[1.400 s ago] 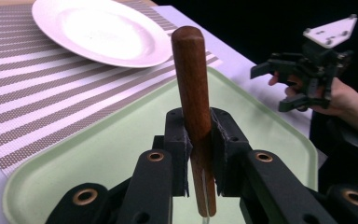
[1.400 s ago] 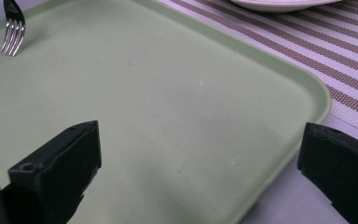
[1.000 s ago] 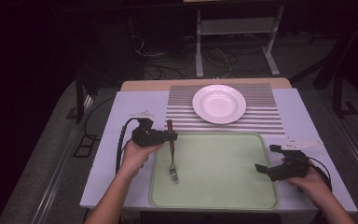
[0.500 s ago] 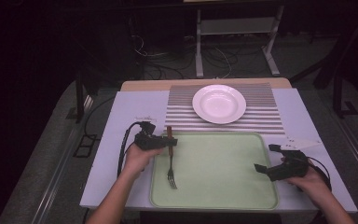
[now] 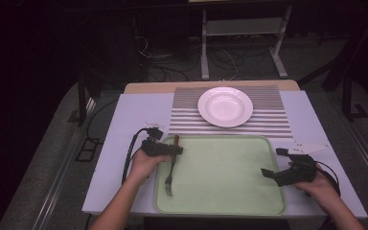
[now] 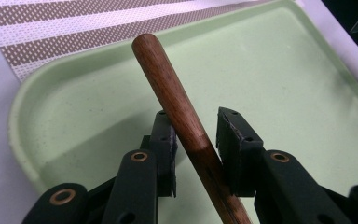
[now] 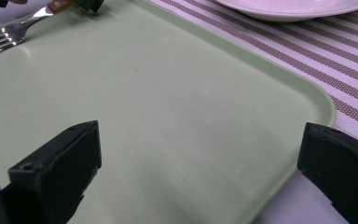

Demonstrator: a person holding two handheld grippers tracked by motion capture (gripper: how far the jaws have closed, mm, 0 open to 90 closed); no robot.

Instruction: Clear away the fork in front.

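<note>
A fork with a brown wooden handle (image 6: 177, 93) and metal tines (image 5: 169, 184) lies along the left part of a pale green tray (image 5: 220, 172). My left gripper (image 5: 175, 151) straddles the handle near its far end. Its jaws have just been opening, and in the left gripper view (image 6: 196, 128) the handle leans by the left pad with a gap before the right pad. Over the tray's right edge my right gripper (image 5: 273, 163) is held wide open, with nothing between its jaws (image 7: 200, 149). The fork's tines (image 7: 4, 37) also show at the far corner of that view.
A white plate (image 5: 225, 106) stands on a striped placemat (image 5: 268, 120) just beyond the tray. The tray (image 6: 98, 116) has a raised rim. A cable (image 5: 132, 153) loops from the left gripper over the white table (image 5: 124, 124). Dark floor, cables and a stand lie beyond.
My left hand has sunk toward the tray with the fork, whose tines now rest nearer the front. The jaws around the handle have loosened. The right hand has not moved.
</note>
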